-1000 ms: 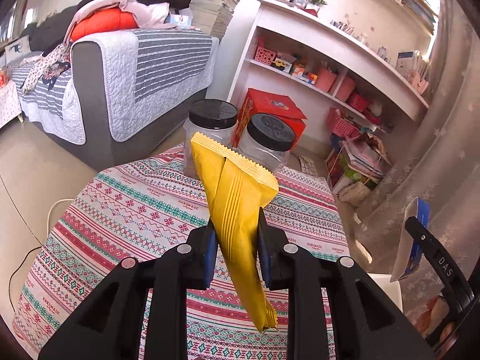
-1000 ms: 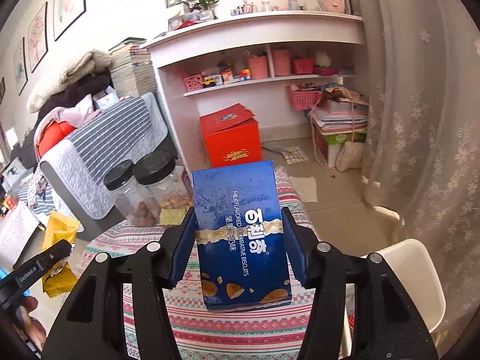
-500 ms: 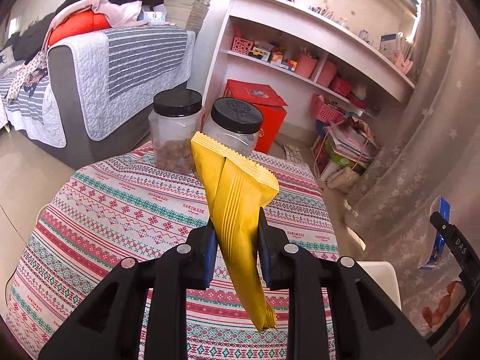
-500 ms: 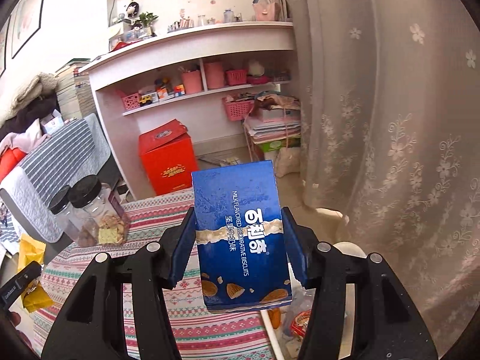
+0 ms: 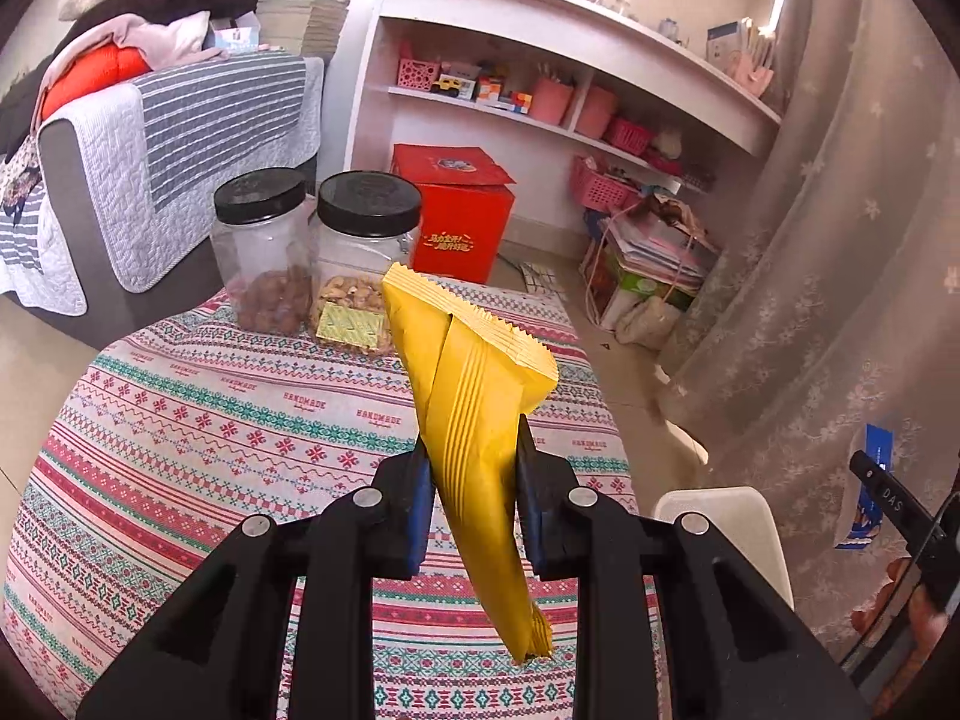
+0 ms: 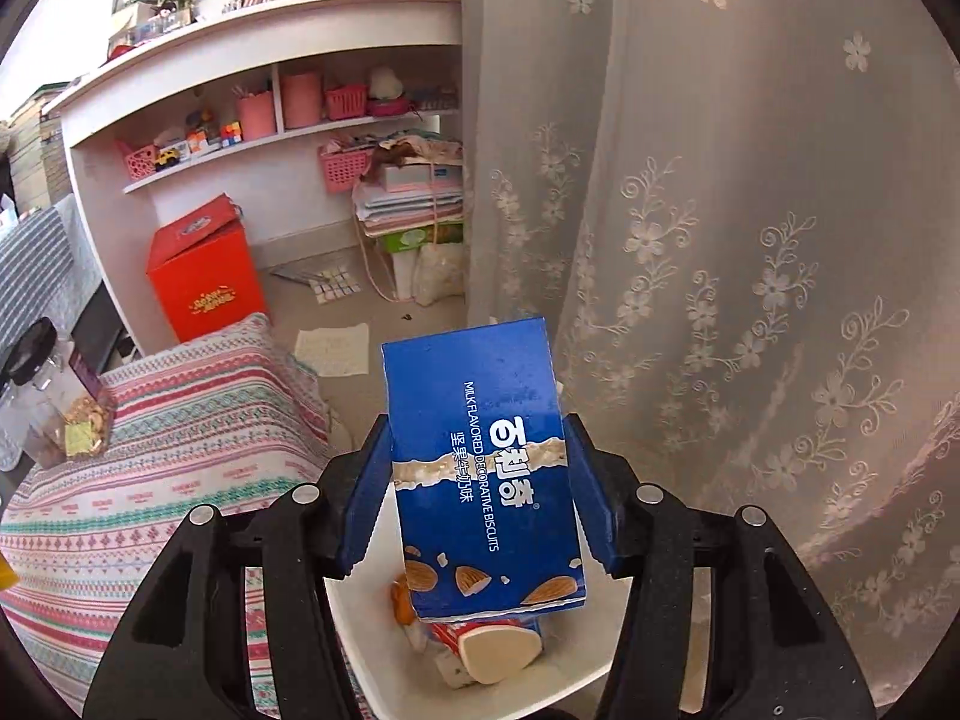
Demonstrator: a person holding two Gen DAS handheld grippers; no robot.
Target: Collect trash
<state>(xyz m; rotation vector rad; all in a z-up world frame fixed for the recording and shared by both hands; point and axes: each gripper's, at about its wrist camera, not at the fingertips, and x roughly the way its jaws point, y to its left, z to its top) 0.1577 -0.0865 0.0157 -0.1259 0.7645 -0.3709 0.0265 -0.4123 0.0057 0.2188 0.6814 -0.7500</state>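
My right hand-held gripper [image 6: 480,492], jaws opening around the upright blue biscuit box [image 6: 483,468], hangs directly over the white bin [image 6: 360,630]; my left hand-held gripper [image 5: 471,498], clamped on the yellow wrapper [image 5: 474,420], sits farther left over the table [image 5: 180,420].

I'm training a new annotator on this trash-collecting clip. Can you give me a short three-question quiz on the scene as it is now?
1. True or false: the left gripper holds a yellow wrapper.
2. What lies below the blue biscuit box? A) white bin B) red box C) sofa
3. What colour are the lids on the two jars?

Key: 1 true. 2 A, the white bin, already holding trash. 3 black.
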